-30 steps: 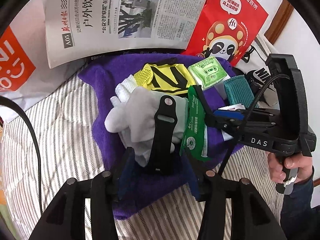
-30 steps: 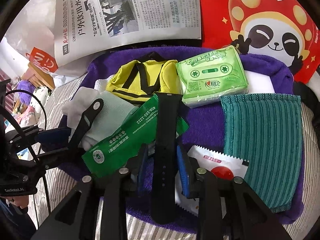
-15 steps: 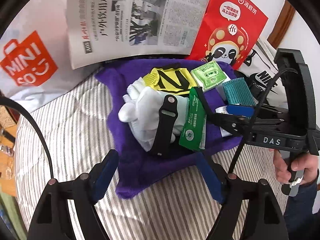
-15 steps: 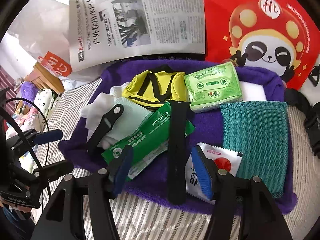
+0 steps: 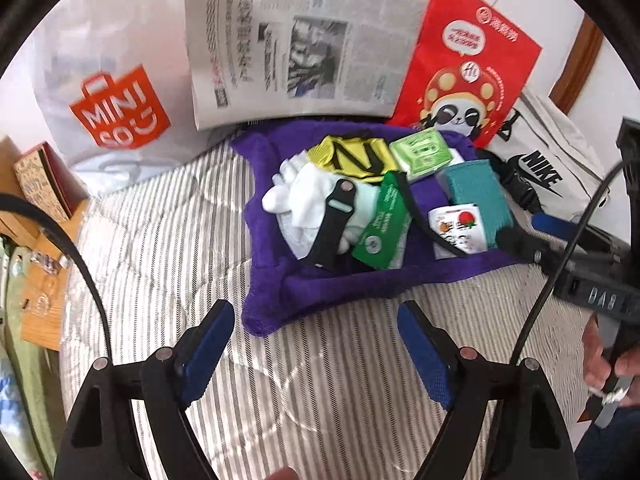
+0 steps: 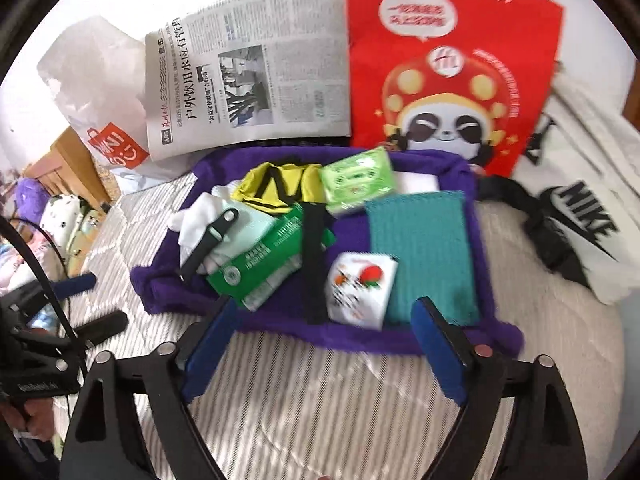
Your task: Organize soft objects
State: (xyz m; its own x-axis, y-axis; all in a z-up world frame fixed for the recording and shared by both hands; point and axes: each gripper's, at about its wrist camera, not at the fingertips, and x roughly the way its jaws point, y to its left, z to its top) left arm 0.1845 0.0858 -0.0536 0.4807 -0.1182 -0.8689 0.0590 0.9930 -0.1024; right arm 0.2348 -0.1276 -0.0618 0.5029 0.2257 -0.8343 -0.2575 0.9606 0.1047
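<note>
Both grippers were seen drawn back from the purple fleece towel (image 6: 360, 336), which lay on the striped quilt (image 5: 160, 240) and carried the whole pile. The step in hand was judged to be a release and retreat after two straps were set down.

The left gripper (image 5: 316, 356) was held over bare quilt just short of the towel's near edge, fingers wide apart, nothing between them. The right gripper (image 6: 320, 348) was held at that same near edge, fingers also wide apart and empty.

On the towel: the short black watch strap w/ buckle end (image 5: 332, 224) lay across the white knit glove (image 5: 304, 200) at the towel's left part; the long black strap w/ holes (image 6: 313, 264) lay down the towel's middle, partly over the flat green sachet (image 6: 256, 264). The yellow mesh pouch w/ black bands (image 6: 280, 188) and green tissue pack (image 6: 358, 180) sat at the towel's far side, the teal knit cloth (image 6: 420, 248) at its right, the white snack packet (image 6: 360, 288) just beside that.

To be done well, the retreat should be kept up and away from the towel so nothing gets snagged or dragged, esp. the near edge by the right gripper's fingers. Fingers should be kept apart until clear.

Vs. a sec. earlier: each gripper had been down over the towel w/ narrower fingers around a strap. The jaws have just been opening on both sides, and no thing remains between them. The straps were left about where they had lain.
</note>
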